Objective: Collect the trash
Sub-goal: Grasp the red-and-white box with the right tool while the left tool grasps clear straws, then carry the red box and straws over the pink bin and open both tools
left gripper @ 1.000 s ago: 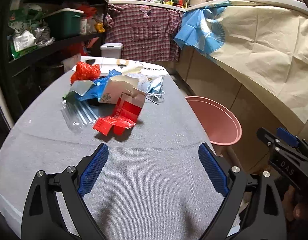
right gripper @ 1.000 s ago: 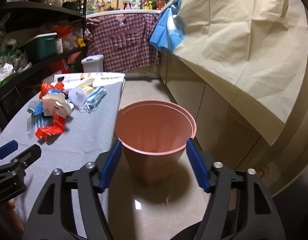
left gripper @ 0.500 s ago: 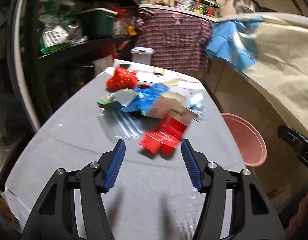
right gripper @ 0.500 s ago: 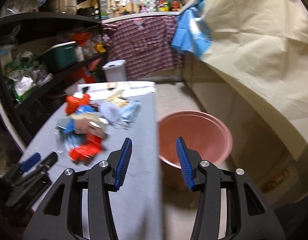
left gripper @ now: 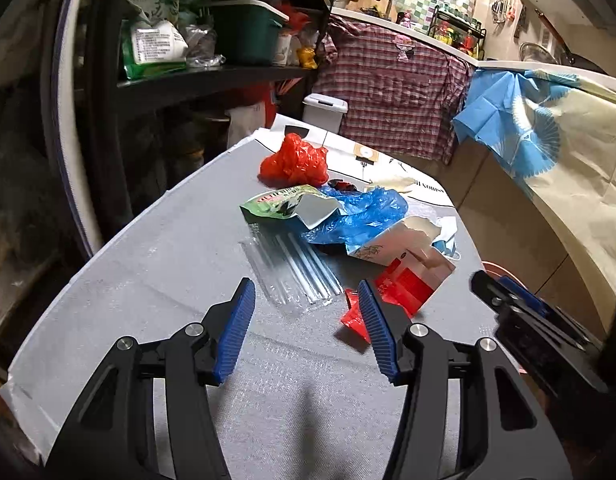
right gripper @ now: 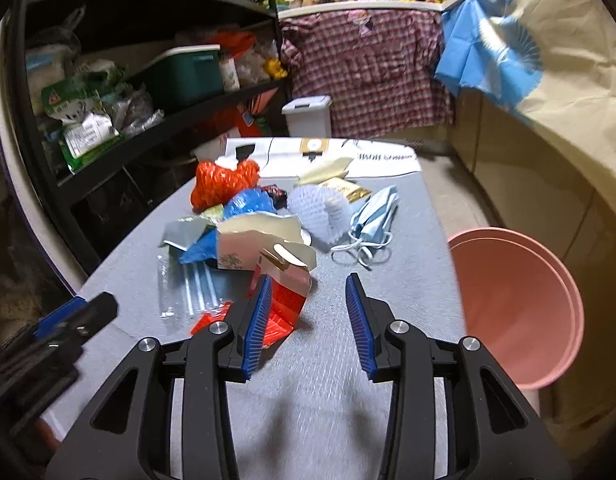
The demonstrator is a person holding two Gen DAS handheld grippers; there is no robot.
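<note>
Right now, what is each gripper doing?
Left gripper: open, holding nothing, jaws just narrowed.
Right gripper: open, holding nothing, jaws just narrowed.

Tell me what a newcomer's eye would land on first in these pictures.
First, the bright heap of trash in the middle of the grey table: a crumpled red plastic bag at the far end, a blue plastic bag behind a torn red and white carton. Next, the pink bucket on the floor off the table's right edge. Both grippers hang open and empty in front.

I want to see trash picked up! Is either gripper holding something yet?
No. The left gripper and the right gripper are both empty above the table.
</note>
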